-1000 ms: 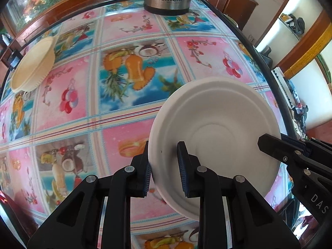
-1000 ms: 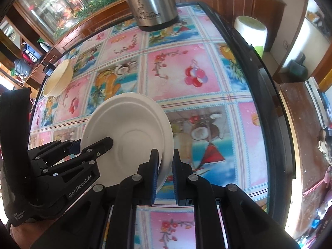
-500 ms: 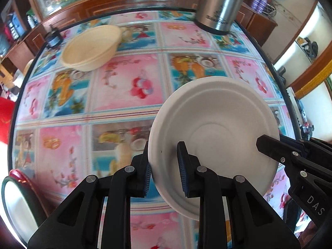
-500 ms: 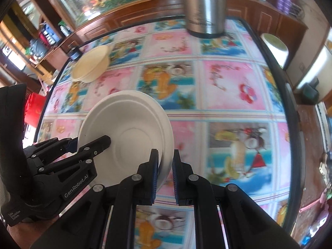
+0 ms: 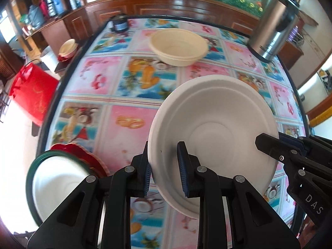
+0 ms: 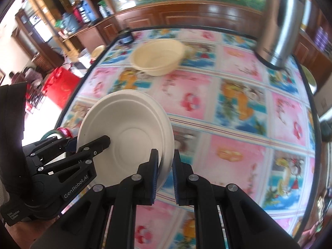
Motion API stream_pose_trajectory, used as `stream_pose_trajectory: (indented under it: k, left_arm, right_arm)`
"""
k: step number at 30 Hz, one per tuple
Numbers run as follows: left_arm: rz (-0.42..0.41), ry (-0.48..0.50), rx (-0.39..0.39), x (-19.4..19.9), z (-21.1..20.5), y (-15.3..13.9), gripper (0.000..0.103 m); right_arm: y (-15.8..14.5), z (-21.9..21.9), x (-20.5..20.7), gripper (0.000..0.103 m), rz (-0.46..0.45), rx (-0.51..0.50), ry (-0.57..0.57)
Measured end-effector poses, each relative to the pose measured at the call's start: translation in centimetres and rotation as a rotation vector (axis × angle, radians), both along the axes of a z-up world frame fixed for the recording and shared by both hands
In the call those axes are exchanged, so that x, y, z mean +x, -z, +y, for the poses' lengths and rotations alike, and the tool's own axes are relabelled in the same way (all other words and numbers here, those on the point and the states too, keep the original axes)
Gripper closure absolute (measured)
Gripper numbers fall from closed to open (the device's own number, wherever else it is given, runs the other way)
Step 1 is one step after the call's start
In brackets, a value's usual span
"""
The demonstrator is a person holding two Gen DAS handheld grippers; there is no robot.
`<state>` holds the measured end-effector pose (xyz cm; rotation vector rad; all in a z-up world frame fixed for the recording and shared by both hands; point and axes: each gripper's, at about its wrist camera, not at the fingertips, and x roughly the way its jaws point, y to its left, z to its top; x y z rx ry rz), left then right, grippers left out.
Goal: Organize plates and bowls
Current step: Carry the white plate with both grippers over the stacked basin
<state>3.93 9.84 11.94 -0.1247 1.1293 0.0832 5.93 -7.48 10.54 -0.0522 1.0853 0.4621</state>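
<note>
A white paper plate (image 5: 213,128) is held in the air above the table, tilted on edge, by both grippers. My left gripper (image 5: 164,166) is shut on its left rim. My right gripper (image 6: 166,167) is shut on its right rim; the plate also shows in the right wrist view (image 6: 126,132). A cream bowl (image 5: 179,48) sits at the far side of the table, also in the right wrist view (image 6: 158,57). At the near left lies a green-rimmed white plate (image 5: 56,182) on a red plate (image 5: 83,152).
The table has a colourful fruit-print cloth (image 5: 128,122). A steel thermos urn (image 5: 274,31) stands at the far right. A small dark jar (image 5: 119,23) stands at the far left edge. A red bag (image 5: 31,91) and wooden cabinets lie beyond the table.
Both grippers have swung left with the white plate between them. The cream bowl now sits ahead and the stack of green-rimmed and red plates has come into view at the near left.
</note>
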Motion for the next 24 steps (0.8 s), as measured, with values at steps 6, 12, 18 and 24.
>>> stream_pose_trajectory:
  k: [6, 12, 18, 24]
  left_arm:
    - [-0.018, -0.09, 0.015, -2.3, 5.0, -1.3, 0.08]
    - [-0.023, -0.182, 0.02, -4.9, 9.7, -1.8, 0.08]
    - [-0.004, -0.247, 0.014, -7.4, 13.2, -1.1, 0.08]
    - [0.036, -0.296, -0.006, -9.4, 15.4, 0.4, 0.08]
  right_arm:
    - [-0.9, 5.4, -0.8, 0.09, -0.022, -0.006, -0.102]
    - [-1.4, 10.3, -1.8, 0.088, -0.033, -0.008, -0.2]
    - [-1.5, 14.6, -3.2, 0.088, -0.035, -0.022, -0.297]
    - [-0.4, 17.8, -4.7, 0.088, -0.017, -0.047, -0.377]
